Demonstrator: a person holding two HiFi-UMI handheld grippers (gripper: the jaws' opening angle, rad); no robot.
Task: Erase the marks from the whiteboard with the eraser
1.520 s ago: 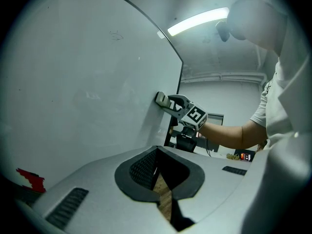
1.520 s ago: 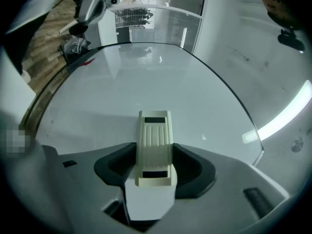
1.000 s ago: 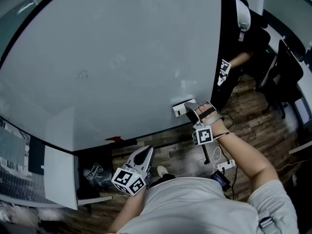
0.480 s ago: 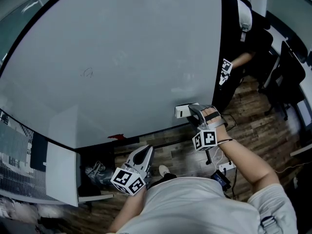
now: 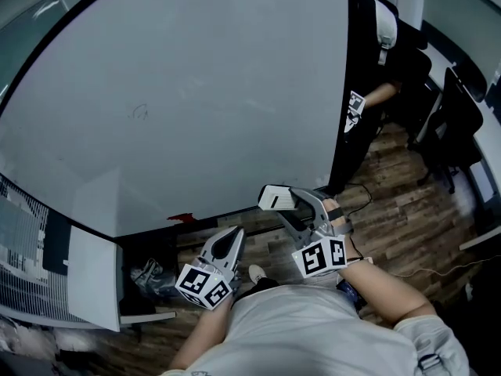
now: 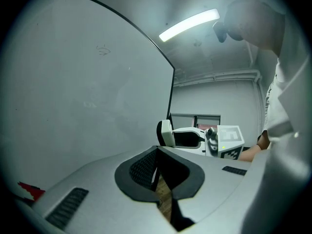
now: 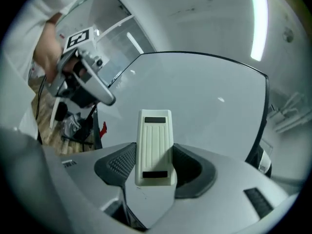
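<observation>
The whiteboard [image 5: 203, 84] fills most of the head view, with a small faint scribble [image 5: 139, 111] on its left part. My right gripper [image 5: 286, 202] is shut on the white eraser [image 5: 275, 197], held just off the board below its lower right corner. In the right gripper view the ribbed eraser [image 7: 155, 147] stands upright between the pads of the right gripper [image 7: 155, 165], facing the whiteboard [image 7: 204, 101]. My left gripper [image 5: 233, 240] hangs low near my body, shut and empty. The left gripper [image 6: 157, 167] view shows the scribble [image 6: 103, 50] and the eraser [image 6: 165, 133].
A small red object [image 5: 180, 218] lies at the board's bottom edge. A person in dark clothes [image 5: 380, 61] stands by the board's right side near a marker cube [image 5: 354, 108]. Cables and a power strip lie on the wood floor [image 5: 391, 202]; a chair [image 5: 458, 124] is at right.
My right gripper has come off the board's lower right area with the eraser, moving left and down toward my body. The left gripper has hardly moved.
</observation>
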